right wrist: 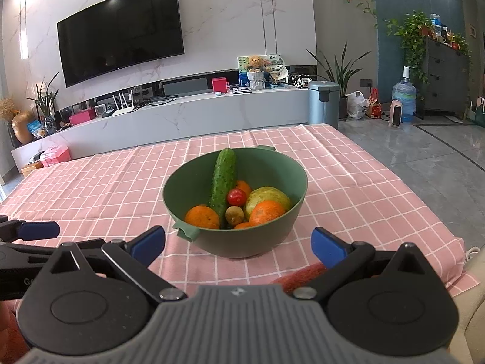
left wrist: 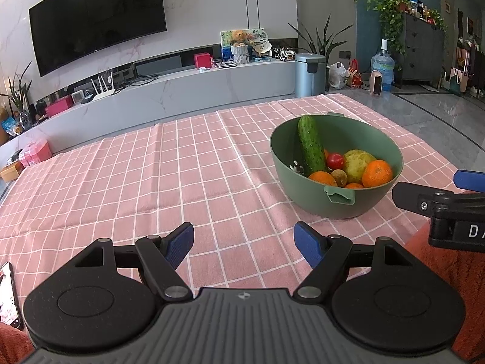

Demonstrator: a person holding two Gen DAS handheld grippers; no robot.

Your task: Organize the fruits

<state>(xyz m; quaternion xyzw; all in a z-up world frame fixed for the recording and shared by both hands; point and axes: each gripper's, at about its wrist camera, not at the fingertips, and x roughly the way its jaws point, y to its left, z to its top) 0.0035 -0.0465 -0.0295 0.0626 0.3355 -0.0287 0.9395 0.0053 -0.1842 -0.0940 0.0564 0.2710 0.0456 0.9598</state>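
A green bowl [left wrist: 357, 203] [right wrist: 242, 242] stands on the pink checked tablecloth [left wrist: 151, 166] [right wrist: 106, 188]. In it are an upright cucumber [left wrist: 310, 145] [right wrist: 223, 179], several oranges [left wrist: 377, 173] [right wrist: 266, 212], a red tomato [left wrist: 335, 160] [right wrist: 236, 197], a kiwi [left wrist: 339, 177] [right wrist: 234, 214] and a yellow-green fruit [left wrist: 357, 162] [right wrist: 268, 195]. My left gripper [left wrist: 244, 247] is open and empty, left of and nearer than the bowl. My right gripper [right wrist: 239, 247] is open and empty, just in front of the bowl; it also shows in the left wrist view [left wrist: 430, 191].
A phone [left wrist: 9, 294] lies at the table's near left edge. Beyond the table's far edge are a TV console [right wrist: 182, 112], a metal bin [right wrist: 322, 103] and a water bottle [right wrist: 403, 97]. Grey floor lies to the right.
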